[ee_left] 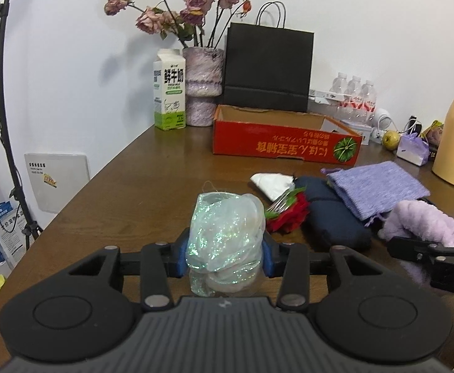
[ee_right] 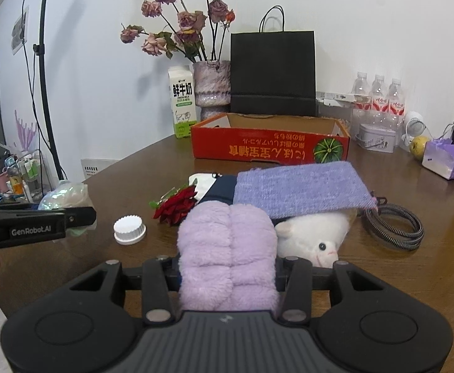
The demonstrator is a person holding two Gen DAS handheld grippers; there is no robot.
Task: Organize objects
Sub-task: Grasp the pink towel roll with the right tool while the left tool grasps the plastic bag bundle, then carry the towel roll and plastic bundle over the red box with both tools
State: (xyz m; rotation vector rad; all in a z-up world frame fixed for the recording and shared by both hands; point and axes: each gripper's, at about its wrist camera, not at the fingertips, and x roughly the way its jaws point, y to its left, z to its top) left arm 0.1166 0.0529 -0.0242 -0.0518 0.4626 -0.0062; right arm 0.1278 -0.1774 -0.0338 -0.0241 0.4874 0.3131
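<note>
While the left gripper (ee_left: 225, 256) clamps its jaws on a shimmering plastic bag (ee_left: 223, 233) just above the tabletop (ee_left: 133, 168), the right gripper (ee_right: 228, 275) has its jaws closed on a fluffy purple plush (ee_right: 227, 242). Both sit well in front of the red cardboard box (ee_right: 258, 146), a red rose (ee_right: 177, 205) between them.

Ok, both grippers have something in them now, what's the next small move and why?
Probably carry the left gripper forward and over the rim of the open red cardboard box. Its fingers are clamped on the shiny plastic bag bundle, and the box stands open behind the pile of loose items. The right gripper grips the fluffy purple plush and could follow.
</note>
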